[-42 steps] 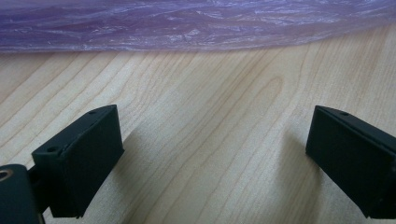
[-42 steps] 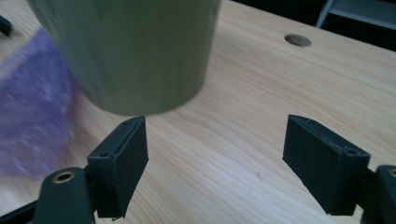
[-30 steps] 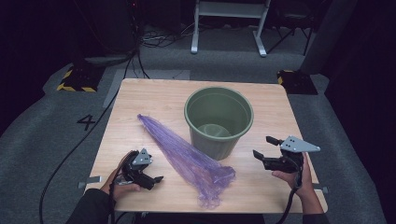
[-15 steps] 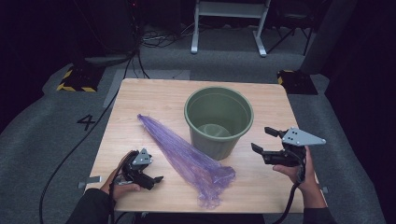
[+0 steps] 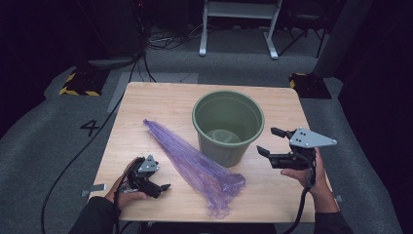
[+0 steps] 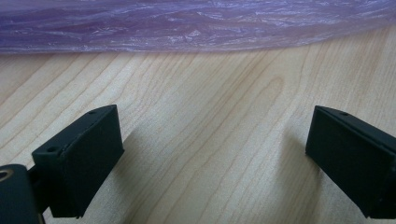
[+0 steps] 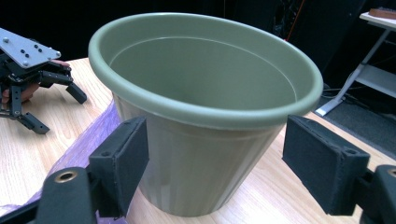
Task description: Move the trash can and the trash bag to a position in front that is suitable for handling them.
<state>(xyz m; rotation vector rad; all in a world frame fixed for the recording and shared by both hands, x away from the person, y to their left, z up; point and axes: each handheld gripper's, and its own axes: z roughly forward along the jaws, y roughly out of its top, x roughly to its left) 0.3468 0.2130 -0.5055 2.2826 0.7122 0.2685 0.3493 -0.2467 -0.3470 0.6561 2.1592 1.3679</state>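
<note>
Pale wood-grain table [image 5: 160, 105], smooth and faintly satin, streaked with darker grain lines. At its centre, toward 1 o'clock, green plastic bucket [image 5: 228, 127]: matt, smooth, lightly ribbed on the outer wall. From 10 o'clock down to 6 o'clock, thin purple plastic bag [image 5: 195, 168], translucent, crinkled, softly glossy. At 7 o'clock, left gripper [image 5: 164, 187] in matt black with rough, foam-like pads [image 6: 86, 161]. At 4 o'clock, right gripper [image 5: 272, 141], same matt black, under a dull grey metal plate. Around, coarse grey carpet [image 5: 48, 146].

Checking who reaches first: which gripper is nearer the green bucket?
Right. The right gripper hovers open beside the green bucket; the left gripper rests across the purple bag.
</note>
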